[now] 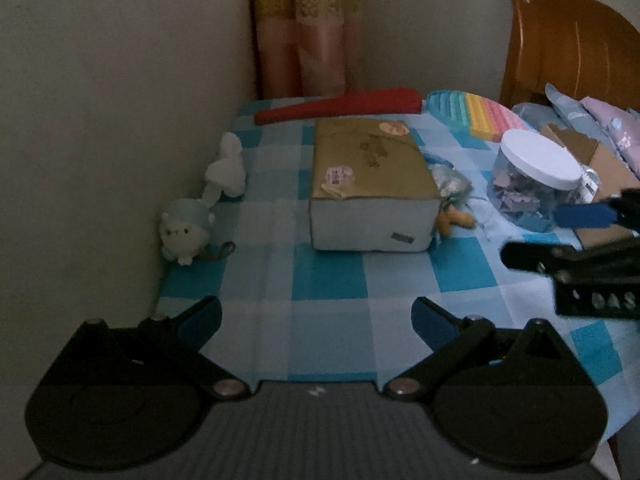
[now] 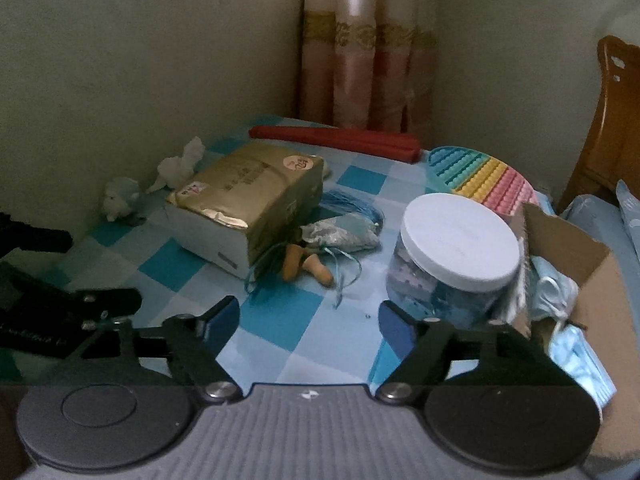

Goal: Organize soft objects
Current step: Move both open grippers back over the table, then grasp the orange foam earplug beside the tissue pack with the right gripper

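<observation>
The left gripper sits at the bottom of its own view with its blue-padded fingers spread wide over the blue checked tablecloth, holding nothing; the right gripper is likewise wide open and empty above the same table. Only the left wrist view shows the face of the small mint sheep plush at mid-left against the wall, with a white plush just behind it; in the right wrist view both appear smaller in the left-centre of the frame, the sheep turned partly away. Only the right wrist view looks into the open cardboard box at the right edge, where light blue face masks lie inside; the left wrist view catches just its flap. The right view also shows more clearly the two orange foam earplugs, a pale drawstring pouch and loose blue string lying beside the gold-wrapped box at centre. A clear jar with a white lid stands just left of the cardboard box, filled with small purple and blue pieces too blurred to identify. Behind it lies a rainbow pop-bubble mat, and a folded red item lies along the table's far edge before the curtain.
</observation>
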The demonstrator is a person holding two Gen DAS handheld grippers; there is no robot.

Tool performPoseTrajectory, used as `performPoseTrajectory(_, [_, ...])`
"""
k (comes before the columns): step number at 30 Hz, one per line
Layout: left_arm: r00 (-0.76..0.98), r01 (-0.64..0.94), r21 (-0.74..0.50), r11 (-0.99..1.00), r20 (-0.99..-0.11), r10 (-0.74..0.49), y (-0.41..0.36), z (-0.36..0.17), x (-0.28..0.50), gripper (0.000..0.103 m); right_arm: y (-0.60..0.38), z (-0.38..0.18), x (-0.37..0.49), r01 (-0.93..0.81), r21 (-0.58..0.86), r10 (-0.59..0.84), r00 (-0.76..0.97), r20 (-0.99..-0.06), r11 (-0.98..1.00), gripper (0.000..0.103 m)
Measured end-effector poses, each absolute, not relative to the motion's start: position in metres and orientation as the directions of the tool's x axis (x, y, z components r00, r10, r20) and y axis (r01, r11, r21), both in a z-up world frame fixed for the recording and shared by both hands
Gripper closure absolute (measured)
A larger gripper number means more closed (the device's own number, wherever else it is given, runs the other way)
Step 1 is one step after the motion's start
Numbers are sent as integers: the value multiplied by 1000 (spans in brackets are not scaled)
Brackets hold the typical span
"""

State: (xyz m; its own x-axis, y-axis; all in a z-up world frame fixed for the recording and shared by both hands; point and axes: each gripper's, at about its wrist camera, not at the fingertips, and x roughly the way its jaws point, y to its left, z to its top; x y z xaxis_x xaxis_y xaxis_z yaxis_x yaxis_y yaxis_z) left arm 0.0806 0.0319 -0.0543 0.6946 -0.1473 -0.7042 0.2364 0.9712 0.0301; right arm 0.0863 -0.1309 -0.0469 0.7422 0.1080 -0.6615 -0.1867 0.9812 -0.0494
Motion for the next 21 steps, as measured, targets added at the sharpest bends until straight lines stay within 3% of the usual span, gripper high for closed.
performPoseTrajectory(5, [675, 259, 29, 965, -721, -160, 28, -64, 88, 2, -128, -55, 107, -209, -57, 117, 731, -673, 976, 42])
performPoseTrajectory(12, [657, 261, 18, 965, -736, -164, 28, -72, 98, 2, -126, -67, 130, -229, -86, 114, 735, -669, 970, 53])
performPoseTrajectory(15, [652, 260, 12, 966, -740, -166, 29, -74, 102, 2, -128, -72, 140, -224, -79, 114, 732, -672, 971, 62])
performPoseTrajectory(17, [647, 260, 8, 966, -744, -168, 28, -76, 104, 2, -130, -75, 145, -224, -77, 115, 732, -672, 971, 74])
performPoseTrajectory(21, [636, 263, 5, 965, -753, -170, 27, -80, 107, 2, -132, -81, 151, -226, -78, 115, 726, -678, 971, 75])
